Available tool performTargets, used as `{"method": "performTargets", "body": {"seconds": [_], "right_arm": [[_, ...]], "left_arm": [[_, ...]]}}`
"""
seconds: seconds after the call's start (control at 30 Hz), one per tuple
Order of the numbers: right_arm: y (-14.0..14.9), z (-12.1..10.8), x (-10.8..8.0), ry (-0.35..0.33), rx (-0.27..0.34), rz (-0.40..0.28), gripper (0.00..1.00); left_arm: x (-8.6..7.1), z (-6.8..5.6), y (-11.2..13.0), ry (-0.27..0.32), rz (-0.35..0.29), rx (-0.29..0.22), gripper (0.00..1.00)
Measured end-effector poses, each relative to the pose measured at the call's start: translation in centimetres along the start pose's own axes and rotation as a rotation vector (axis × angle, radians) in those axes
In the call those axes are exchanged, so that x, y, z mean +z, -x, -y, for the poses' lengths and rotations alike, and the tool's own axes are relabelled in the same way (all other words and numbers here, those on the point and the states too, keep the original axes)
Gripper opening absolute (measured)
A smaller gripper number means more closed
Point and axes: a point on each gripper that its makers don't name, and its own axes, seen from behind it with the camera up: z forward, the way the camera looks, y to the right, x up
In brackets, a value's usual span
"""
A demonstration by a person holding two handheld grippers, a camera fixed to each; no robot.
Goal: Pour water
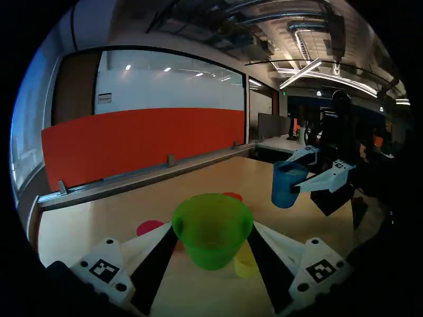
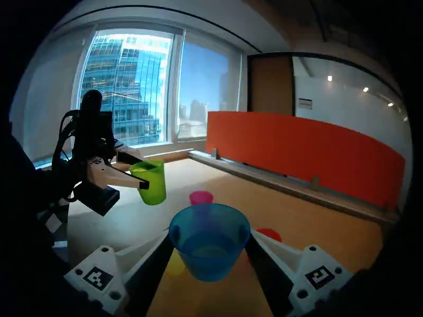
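In the left gripper view a green cup (image 1: 212, 232) stands upright between the fingers of my left gripper (image 1: 212, 244), which is shut on it above the wooden table (image 1: 127, 211). Farther off to the right, my right gripper (image 1: 302, 171) holds a blue cup (image 1: 286, 184). In the right gripper view that blue cup (image 2: 209, 243) sits upright in my right gripper (image 2: 209, 248), shut on it, with water in its bottom. The left gripper (image 2: 138, 171) with the green cup (image 2: 150, 182) hangs at the left, lifted off the table.
On the table lie a red cup (image 1: 150, 227), another red one (image 1: 232, 196) and a yellow cup (image 1: 246, 262). A pink cup (image 2: 201, 198) and a red one (image 2: 270, 234) stand on the tabletop too. An orange partition (image 1: 143, 140) runs along the far edge.
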Motion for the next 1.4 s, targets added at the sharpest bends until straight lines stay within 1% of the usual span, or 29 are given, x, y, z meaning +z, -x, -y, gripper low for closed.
{"method": "performTargets", "body": {"seconds": [0.17, 0.27, 0.5, 0.8, 1.17, 1.4], "right_arm": [[-1.3, 0.4, -0.3, 0.003, -0.012, -0.036, 0.9], [-2.0, 0.4, -0.3, 0.008, -0.014, -0.057, 0.9], [-3.3, 0.5, -0.3, 0.02, -0.022, -0.094, 0.91], [-4.3, 1.0, 0.0, 0.016, -0.024, -0.123, 0.91], [-4.8, 0.9, 0.3, 0.014, -0.038, -0.129, 0.91], [-5.3, 0.7, 0.5, 0.019, -0.06, -0.132, 0.91]], "left_arm": [[-0.5, -0.4, -1.0, -0.009, -0.029, 0.007, 0.87], [-0.8, -0.6, -1.7, -0.008, -0.049, 0.002, 0.87], [-1.1, -1.6, -2.9, 0.012, -0.089, -0.012, 0.87], [-1.5, -2.4, -4.1, 0.024, -0.129, -0.003, 0.87], [-1.4, -2.9, -4.3, 0.033, -0.134, 0.002, 0.87], [-1.2, -3.9, -3.8, 0.055, -0.13, -0.002, 0.87]]}}
